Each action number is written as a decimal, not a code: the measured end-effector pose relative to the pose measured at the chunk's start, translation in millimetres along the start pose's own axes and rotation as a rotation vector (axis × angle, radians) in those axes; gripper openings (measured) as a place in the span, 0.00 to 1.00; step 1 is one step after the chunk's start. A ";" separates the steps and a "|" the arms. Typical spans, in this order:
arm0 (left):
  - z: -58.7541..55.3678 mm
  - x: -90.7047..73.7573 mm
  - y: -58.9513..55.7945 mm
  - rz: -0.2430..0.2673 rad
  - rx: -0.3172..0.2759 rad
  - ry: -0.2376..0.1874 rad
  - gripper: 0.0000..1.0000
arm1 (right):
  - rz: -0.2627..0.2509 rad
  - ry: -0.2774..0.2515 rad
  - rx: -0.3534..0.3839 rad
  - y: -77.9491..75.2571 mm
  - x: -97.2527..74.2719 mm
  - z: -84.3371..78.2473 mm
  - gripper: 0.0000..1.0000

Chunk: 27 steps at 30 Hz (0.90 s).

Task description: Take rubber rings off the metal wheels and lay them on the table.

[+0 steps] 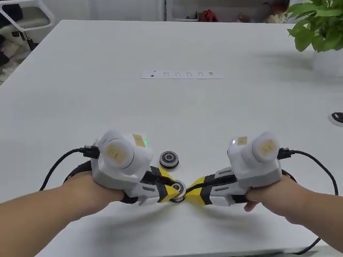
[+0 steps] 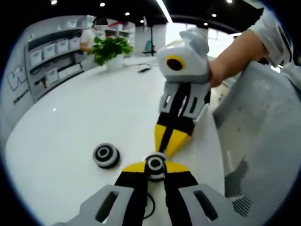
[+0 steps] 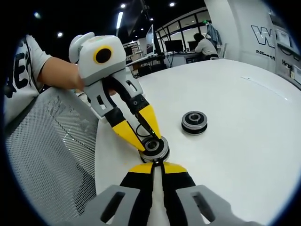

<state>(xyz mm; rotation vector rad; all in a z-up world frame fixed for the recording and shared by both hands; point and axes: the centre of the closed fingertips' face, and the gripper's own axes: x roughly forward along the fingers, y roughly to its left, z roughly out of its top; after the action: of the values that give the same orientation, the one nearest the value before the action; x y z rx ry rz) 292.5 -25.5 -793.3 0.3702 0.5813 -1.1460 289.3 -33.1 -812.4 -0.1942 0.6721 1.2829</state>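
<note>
Where the two tools met near the front edge of the desk [image 1: 161, 107], a wheel [image 3: 154, 148] was gripped between the jaws of the left tongs [image 2: 155, 169]. The right tongs [image 3: 156, 167] were closed, with the tips set against the wheel's rim; whether anything was pinched between them could not be told. A second wheel [image 1: 169, 158] was seen lying flat on the desk just beyond.

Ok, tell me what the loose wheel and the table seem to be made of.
Loose wheel: bright silvery hub with glints, likely metal. The dull black bands around it are probably rubber. Table: smooth white top with a soft sheen, maybe laminate or paint; the look leaves it open.
</note>
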 end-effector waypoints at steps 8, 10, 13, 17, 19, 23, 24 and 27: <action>-0.1 0.1 0.0 0.011 0.002 0.012 0.13 | -0.021 0.011 0.045 -1.4 -1.4 -0.3 0.00; -0.1 0.1 -0.2 0.014 0.006 0.016 0.12 | -0.018 0.001 0.074 -1.0 -2.1 0.6 0.00; -0.5 -0.4 -0.6 0.014 0.006 0.018 0.12 | -0.017 -0.010 0.113 -1.1 -4.0 1.3 0.00; -1.2 -1.3 -0.8 0.016 0.006 0.023 0.12 | -0.016 -0.030 0.160 -2.0 -5.9 2.8 0.00; -1.5 -1.5 -0.7 0.017 0.006 0.027 0.12 | -0.015 -0.050 0.183 -2.4 -8.0 5.2 0.00; -1.7 -1.5 -0.6 0.023 -0.002 0.029 0.12 | -0.018 -0.084 0.242 0.5 -11.6 8.0 0.00; -1.3 -1.6 -1.4 0.025 -0.001 0.030 0.12 | -0.016 -0.102 0.261 0.4 -13.3 9.4 0.00; -1.0 -1.7 -2.3 0.031 0.000 0.032 0.12 | -0.011 -0.115 0.279 0.1 -15.0 11.9 0.00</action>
<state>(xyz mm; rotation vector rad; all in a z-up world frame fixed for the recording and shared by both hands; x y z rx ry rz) 289.6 -24.6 -793.0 0.3967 0.6020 -1.1122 291.5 -39.6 -794.5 0.1036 0.7413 1.1658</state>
